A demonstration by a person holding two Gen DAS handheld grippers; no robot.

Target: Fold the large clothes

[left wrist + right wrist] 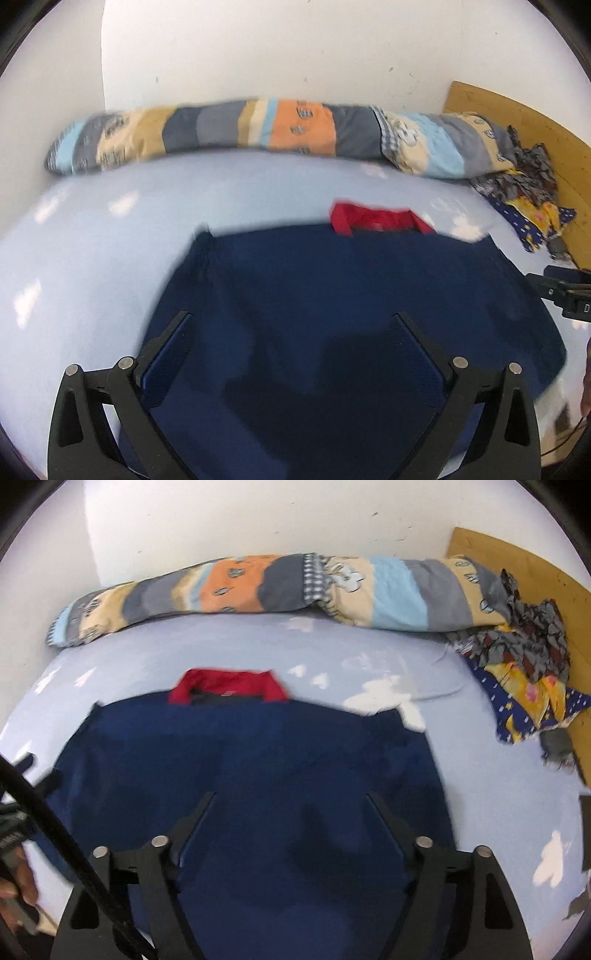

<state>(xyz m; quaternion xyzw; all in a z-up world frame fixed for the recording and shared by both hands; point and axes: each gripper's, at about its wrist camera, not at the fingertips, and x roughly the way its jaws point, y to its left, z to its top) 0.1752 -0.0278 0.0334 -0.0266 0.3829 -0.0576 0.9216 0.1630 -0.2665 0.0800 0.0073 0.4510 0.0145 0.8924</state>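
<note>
Presently, item: navy garment [332, 295] with a red collar [376, 218], lying on the bed, collar toward the far side, body toward the near edge.
Lay: mostly flat; the left and right edges look turned in or already narrowed, though motion blur makes it hard to tell a fold from a wrinkle.
Left gripper [291, 321]: hovers over the near left part of the garment; jaws spread wide, nothing between them.
Right gripper [291, 797]: hovers over the near middle of the garment; jaws likewise spread, gripping nothing.
Contact: neither gripper visibly touches the cloth; whether the tips brush it cannot be told.
Progress (judged): early to middle. The garment is laid out and roughly squared, possibly with sleeves tucked under, as none show clearly.
Remaining (judged): bringing the near hem up toward the collar, or folding side over side, then tidying the packet.
Risk (judged): the soft cloth may drag and bunch if only one layer is pinched.
Bed sheet [480, 775]: pale blue with white cloud shapes, bare to the left and right of the garment.
Rolled quilt [258, 587]: patchwork of orange, grey, cream and light blue, along the far side against the wall.
Other clothes [524, 686]: crumpled patterned pile, far right corner, well apart from the garment.
Wall [258, 48]: plain white.
Wooden board [535, 129]: tan panel at the far right, behind the pile.
</note>
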